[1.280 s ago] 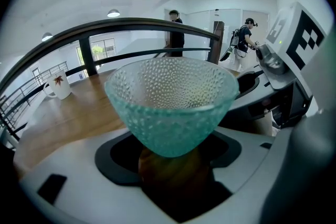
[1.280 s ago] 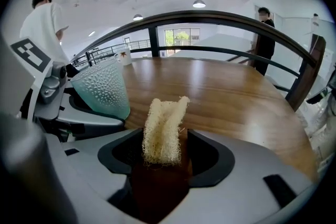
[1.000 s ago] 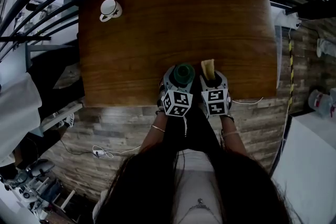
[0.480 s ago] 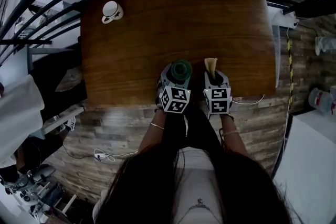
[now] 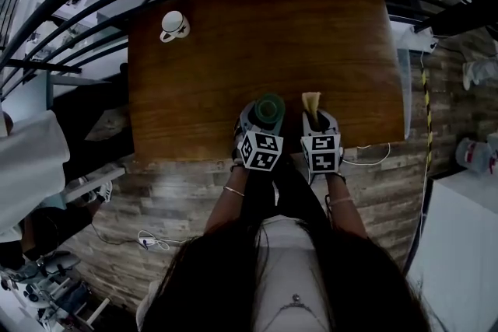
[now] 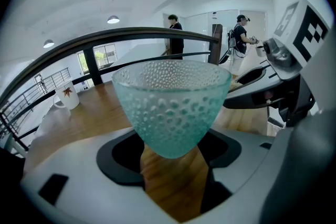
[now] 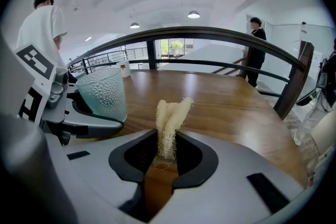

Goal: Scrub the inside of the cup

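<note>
Grips the cup [image 6: 171,105] in the left tongs [image 6: 173,150], pads pressed on its narrow lower part, the teal dimpled glass upright, mouth up. Holds it by the near edge of the worktop [image 5: 311,35], a little left of the middle; cannot tell whether lifted or resting on the wood. Pinches the scrubber [image 7: 170,118] in the right tongs [image 7: 167,153], jaws drawn close on its lower end, the pale fibrous strip folded and standing up out of them. Holds both tongs side by side, near but apart, cup left of scrubber, scrubber outside the cup. Shows a white mug [image 5: 173,25] at the far left corner, well apart from both, and a dark railing [image 7: 210,34] past the far edge, with people [image 7: 256,44] standing beyond
</note>
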### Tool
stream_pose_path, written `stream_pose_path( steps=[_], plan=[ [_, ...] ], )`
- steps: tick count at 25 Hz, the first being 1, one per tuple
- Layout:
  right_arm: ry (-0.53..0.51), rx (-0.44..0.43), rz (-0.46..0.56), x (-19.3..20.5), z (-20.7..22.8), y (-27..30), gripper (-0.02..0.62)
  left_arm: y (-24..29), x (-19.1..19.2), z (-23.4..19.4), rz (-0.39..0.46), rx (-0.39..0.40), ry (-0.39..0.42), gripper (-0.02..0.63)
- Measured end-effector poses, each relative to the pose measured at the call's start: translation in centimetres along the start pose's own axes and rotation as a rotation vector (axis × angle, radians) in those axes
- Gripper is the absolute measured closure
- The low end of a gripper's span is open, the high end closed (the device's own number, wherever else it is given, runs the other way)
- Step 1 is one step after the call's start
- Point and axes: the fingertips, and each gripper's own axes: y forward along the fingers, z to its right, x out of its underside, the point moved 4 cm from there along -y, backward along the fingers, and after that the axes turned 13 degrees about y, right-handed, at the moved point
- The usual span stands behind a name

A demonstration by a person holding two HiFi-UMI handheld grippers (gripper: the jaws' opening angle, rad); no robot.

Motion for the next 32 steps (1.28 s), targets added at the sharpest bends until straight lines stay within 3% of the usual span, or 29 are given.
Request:
stream_pose_path(
  steps=[16,32],
  plan=[
    [-0.036,-0.044,0.048,-1.5,-2.7,-2.5,0.499,-3.7,-1.0,-0.8,0.028,-0.033,0.002,0.281],
    [-0.031,-0.098,0.111,-2.2,-4.9,-6.3,0.499,-6.8,-1.9,0.6,0.061,-0.034,0.064,0.281]
  ],
)
